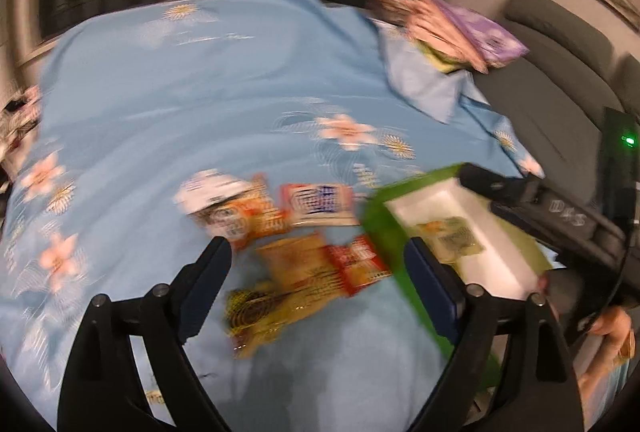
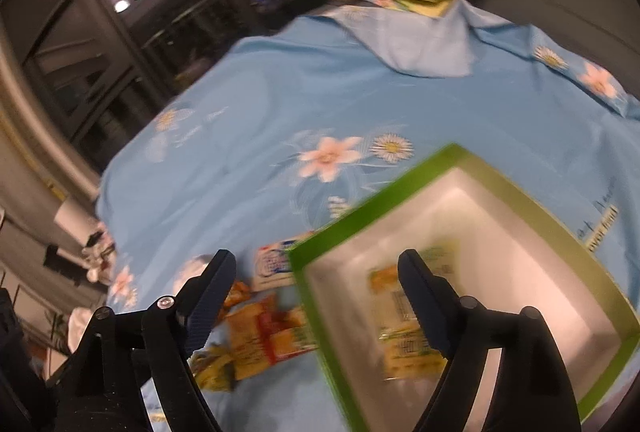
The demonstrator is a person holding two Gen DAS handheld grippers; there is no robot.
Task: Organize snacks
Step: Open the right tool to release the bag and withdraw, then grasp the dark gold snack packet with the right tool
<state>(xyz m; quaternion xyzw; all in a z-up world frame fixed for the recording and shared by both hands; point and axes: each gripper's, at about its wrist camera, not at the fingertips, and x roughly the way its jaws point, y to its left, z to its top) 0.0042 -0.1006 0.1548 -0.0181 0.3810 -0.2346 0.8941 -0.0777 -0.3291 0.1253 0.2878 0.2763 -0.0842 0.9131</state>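
On the blue floral sheet [image 1: 200, 72], loose snack packets [image 1: 280, 232] heaped just left of the green box [image 2: 520, 188], one yellow packet [image 2: 404, 336] already inside. Both grippers, left [image 1: 318, 264] and right [image 2: 316, 272], jaws wide, empty. Probably between picks; next, closing on another packet.

- Left gripper [image 1: 318, 260]: two glossy black arms ending in dark navy finger pads [image 1: 208, 280], round grey pivot bolts along each arm
- Right gripper [image 2: 316, 290]: same black build, textured navy pads, one silvery screw
- From the left camera, its black body shows pale lettering and a thin black cable
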